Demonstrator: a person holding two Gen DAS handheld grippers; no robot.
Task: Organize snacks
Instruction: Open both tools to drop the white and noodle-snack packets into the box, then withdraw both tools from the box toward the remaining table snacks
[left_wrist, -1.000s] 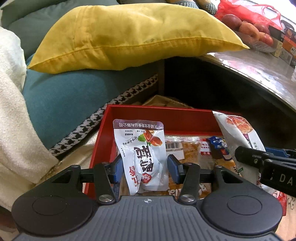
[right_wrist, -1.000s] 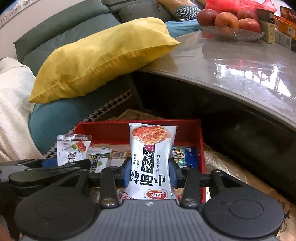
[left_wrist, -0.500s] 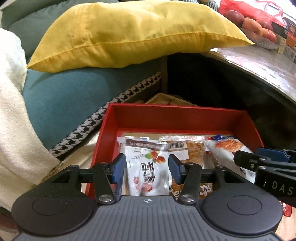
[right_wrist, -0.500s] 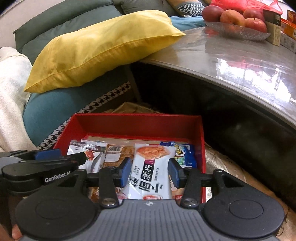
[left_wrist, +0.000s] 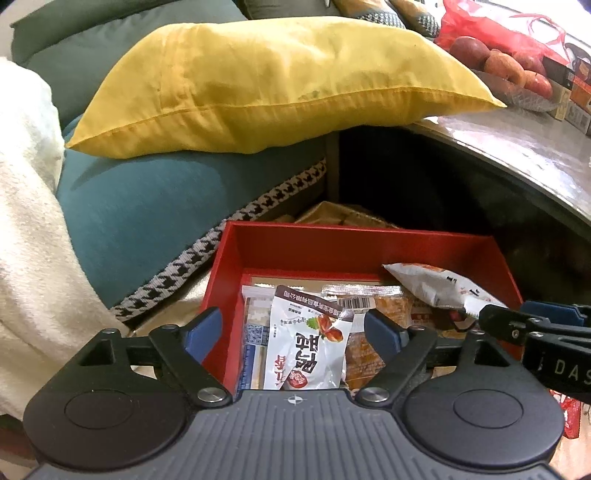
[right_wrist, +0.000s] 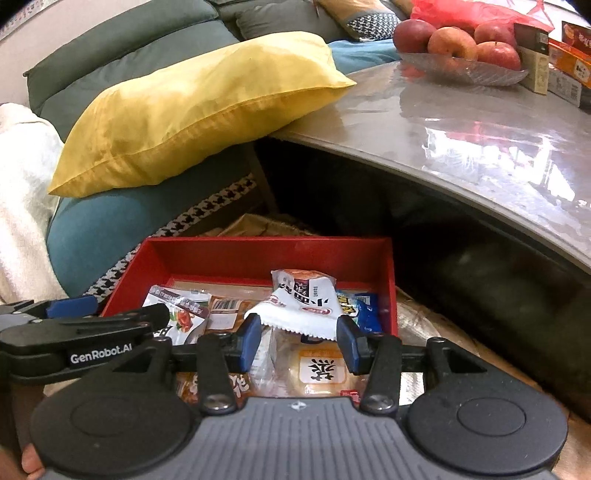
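A red box (left_wrist: 354, 242) (right_wrist: 266, 254) on the floor holds several snack packets. A white date-snack packet (left_wrist: 308, 350) lies loose in it between the open fingers of my left gripper (left_wrist: 291, 330). A white noodle-snack packet (right_wrist: 303, 301) (left_wrist: 436, 286) lies on the pile just beyond my right gripper (right_wrist: 299, 343), whose fingers stand apart and off it. A yellow bun packet (right_wrist: 321, 373) sits under the right gripper. Both grippers hover over the near side of the box, left beside right.
A yellow pillow (left_wrist: 280, 81) lies on a teal sofa cushion (left_wrist: 155, 218) behind the box. A white blanket (left_wrist: 26, 236) is at the left. A grey table (right_wrist: 480, 147) overhangs at the right with a bowl of apples (right_wrist: 461, 48) and boxes.
Both grippers lowered their packets into the red box and opened. The date packet and the noodle packet now lie loose on the pile.
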